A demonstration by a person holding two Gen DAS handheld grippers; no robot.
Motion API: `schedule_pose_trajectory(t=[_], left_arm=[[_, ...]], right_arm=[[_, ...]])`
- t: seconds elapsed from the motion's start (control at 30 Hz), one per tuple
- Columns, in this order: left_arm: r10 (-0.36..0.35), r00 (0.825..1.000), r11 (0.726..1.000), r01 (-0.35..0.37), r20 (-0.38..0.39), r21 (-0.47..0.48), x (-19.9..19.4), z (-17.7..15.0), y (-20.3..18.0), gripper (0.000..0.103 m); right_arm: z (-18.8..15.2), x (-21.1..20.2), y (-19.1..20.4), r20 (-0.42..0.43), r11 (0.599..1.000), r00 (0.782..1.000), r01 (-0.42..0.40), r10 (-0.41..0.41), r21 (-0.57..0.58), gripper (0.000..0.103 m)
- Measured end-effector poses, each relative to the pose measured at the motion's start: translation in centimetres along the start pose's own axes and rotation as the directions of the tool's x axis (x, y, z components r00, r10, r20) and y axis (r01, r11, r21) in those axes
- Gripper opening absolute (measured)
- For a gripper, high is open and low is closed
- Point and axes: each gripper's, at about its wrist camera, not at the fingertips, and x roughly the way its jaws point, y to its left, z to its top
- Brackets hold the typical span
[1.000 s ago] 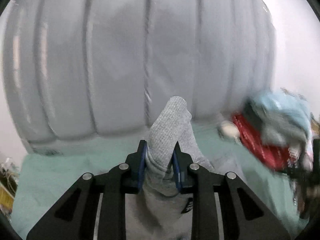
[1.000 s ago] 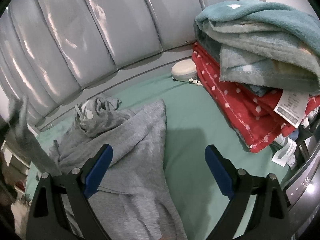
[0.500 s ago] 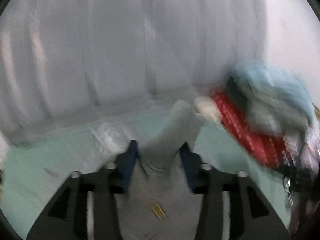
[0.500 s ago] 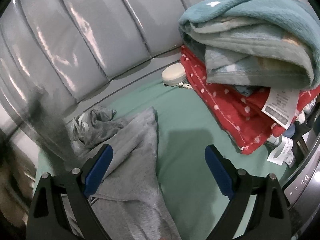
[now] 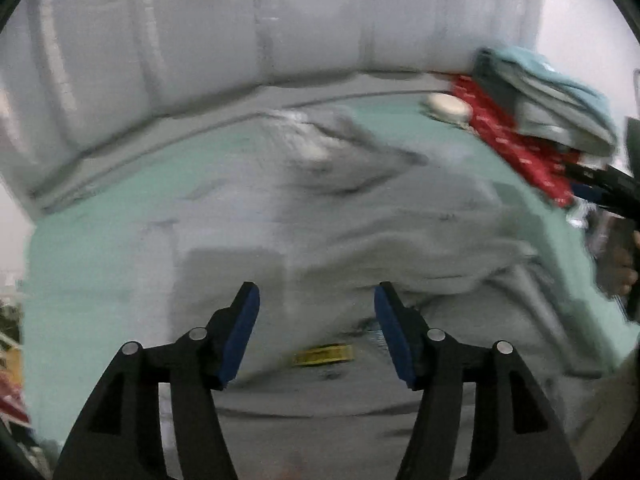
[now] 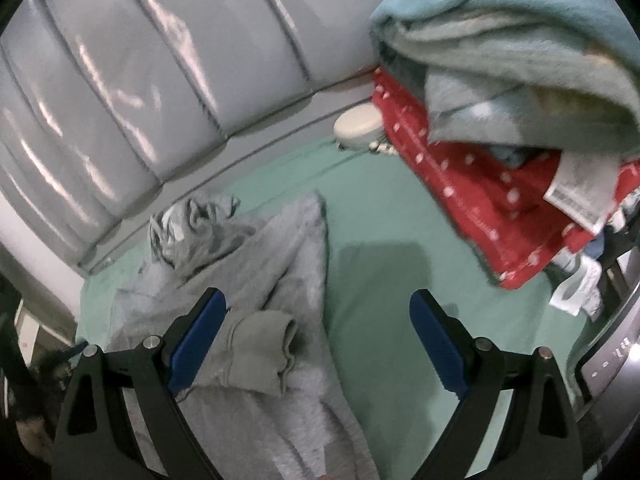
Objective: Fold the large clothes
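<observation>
Motion blur smears the left view, where the left tool (image 5: 316, 300) is opening, nothing between its jaws, above the crumpled grey fleece sweatshirt (image 6: 280, 248) lying on the mint-green bed sheet (image 6: 380, 280). The right tool (image 6: 318, 316) gapes empty.

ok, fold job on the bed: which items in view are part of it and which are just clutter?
In the job:
- grey hoodie, its cuff lying on it
- left gripper, jaws opening, nothing between them
- right gripper, open

Just lying about:
- teal blanket
- red dotted blanket
- white round case
</observation>
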Motion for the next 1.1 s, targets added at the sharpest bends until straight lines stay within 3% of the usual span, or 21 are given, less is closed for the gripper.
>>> schedule_pose_trajectory(t=[0.13,0.2,0.27,0.37,0.47,0.53,0.6,0.63,0.73,0.83,0.93,1.0,1.1], left_arm=[[0.084,0.995,0.994,-0.079,0.055,-0.079,0.4,-1.8,5.8,0.064],[0.105,0.994,0.982,-0.097,0.044,-0.160,1.5,-3.0,8.1,0.064],[0.021,1.000,0.969,-0.017,0.011,-0.245,2.8,-3.9,9.5,0.064],[-0.040,0.999,0.981,0.043,0.020,-0.190,3.5,-3.8,8.2,0.064],[-0.052,0.999,0.995,0.052,0.006,-0.088,4.0,-3.7,5.6,0.064],[-0.041,0.998,0.999,0.040,-0.050,-0.024,5.2,-4.1,4.0,0.064],[0.027,0.991,0.995,-0.015,-0.128,0.095,7.0,-5.0,2.0,0.064],[0.051,0.986,0.988,-0.027,-0.158,0.149,7.8,-5.7,1.1,0.064],[0.115,0.978,0.961,-0.065,-0.176,0.268,8.7,-7.1,-0.7,0.064],[0.071,0.974,0.978,-0.026,-0.216,0.205,8.4,-6.3,0.0,0.062],[0.016,0.969,0.989,0.022,-0.246,0.149,7.3,-6.1,0.5,0.055],[-0.020,0.971,0.993,0.047,-0.237,0.106,6.3,-6.0,0.8,0.054],[-0.102,0.984,0.995,0.103,-0.146,0.004,4.2,-5.0,2.2,0.054]], right_arm=[[-0.9,2.1,2.0,-0.040,0.997,0.999,-0.003,0.000,-0.072,0.093],[-1.3,3.7,2.8,-0.068,0.994,0.998,0.001,-0.008,-0.109,0.092],[-1.4,5.4,3.4,-0.090,0.991,0.996,0.005,-0.017,-0.135,0.091],[-1.8,7.9,4.2,-0.140,0.989,0.990,-0.023,0.002,-0.145,0.084],[-2.9,10.1,5.3,-0.198,0.982,0.980,-0.050,0.013,-0.183,0.074],[-3.9,11.3,5.9,-0.232,0.972,0.973,-0.054,0.000,-0.229,0.039],[-4.1,11.1,6.1,-0.207,0.967,0.978,-0.049,-0.004,-0.249,0.033],[-3.8,10.5,6.2,-0.174,0.964,0.985,-0.040,-0.006,-0.263,0.020],[-1.7,8.3,6.5,-0.047,0.957,0.999,-0.001,-0.013,-0.289,0.014],[1.1,5.5,6.6,0.114,0.946,0.993,0.056,-0.020,-0.320,0.013],[2.3,4.9,6.4,0.161,0.939,0.987,0.072,-0.017,-0.337,0.012],[2.0,5.7,6.5,0.153,0.926,0.987,0.105,-0.052,-0.362,0.012],[1.2,8.8,5.0,0.016,0.945,0.994,0.110,-0.110,-0.307,0.013]])
